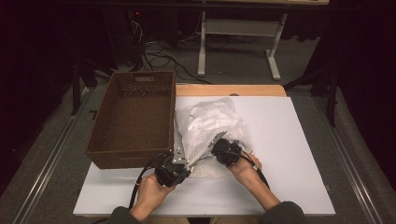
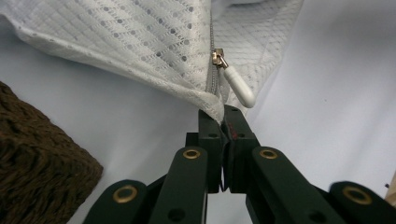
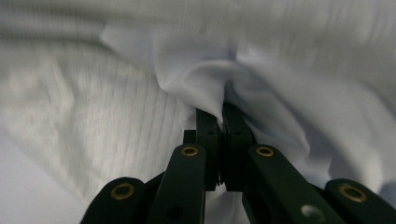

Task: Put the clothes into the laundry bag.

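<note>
One white board (image 1: pixel 289 154); grey floor (image 1: pixel 233 60); dark room

Looks like a lab or recording workspace, not a home. Dark curtained surround, grey carpet floor (image 1: pixel 243 60), tangled cables (image 1: pixel 159 58) by dark equipment at back, white-framed bench legs (image 1: pixel 275 60), metal floor rails (image 1: pixel 51 158), white board (image 1: pixel 289 154) over wooden table (image 1: pixel 224 89).

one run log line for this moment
left tongs: shut on mesh bag edge by zip pull | right tongs: shut on white cloth | basket: left of bag
</note>
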